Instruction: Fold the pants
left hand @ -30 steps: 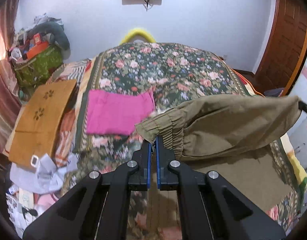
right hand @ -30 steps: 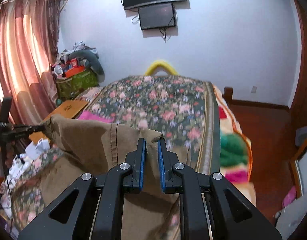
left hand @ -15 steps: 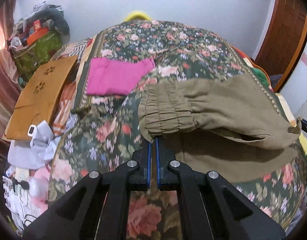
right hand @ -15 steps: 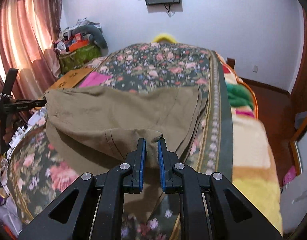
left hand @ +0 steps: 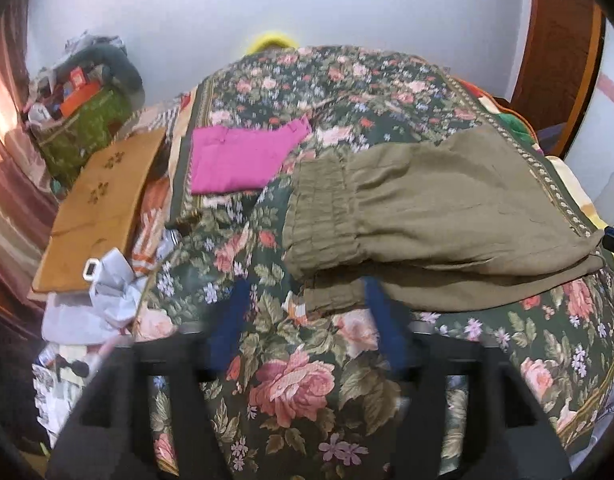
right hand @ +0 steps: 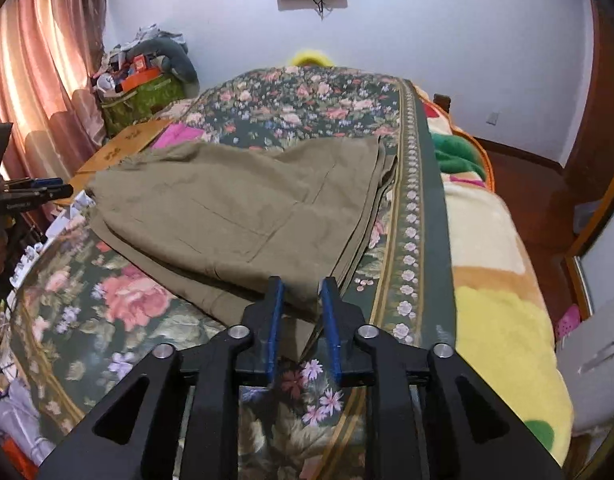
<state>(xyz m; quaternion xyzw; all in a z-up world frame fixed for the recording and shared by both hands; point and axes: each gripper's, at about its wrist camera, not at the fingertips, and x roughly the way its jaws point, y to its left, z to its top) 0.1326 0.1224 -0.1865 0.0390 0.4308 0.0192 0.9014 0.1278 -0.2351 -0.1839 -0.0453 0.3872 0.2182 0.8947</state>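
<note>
- Left wrist view: the left tool [left hand: 307, 312] has its jaws spread wide apart, holding nothing, just short of the olive pants' [left hand: 439, 216] gathered waistband.
- The pants lie folded over on the floral bedspread [left hand: 299, 380], with a folded pink garment [left hand: 243, 160] beyond the waistband.
- Right wrist view: the right tool [right hand: 301, 300] stands apart at the pants' [right hand: 243, 216] near corner, gripping nothing.

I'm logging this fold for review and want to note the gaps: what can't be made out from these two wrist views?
- Left gripper: fingers motion-blurred in the left wrist view; they stand apart, but contact with the pants is unclear.
- Pants' lower layers: covered by the top layer in both views.
- Right gripper: open, but its fingers hide the pants corner between them.
- Pink garment: mostly hidden behind the pants in the right wrist view.
</note>
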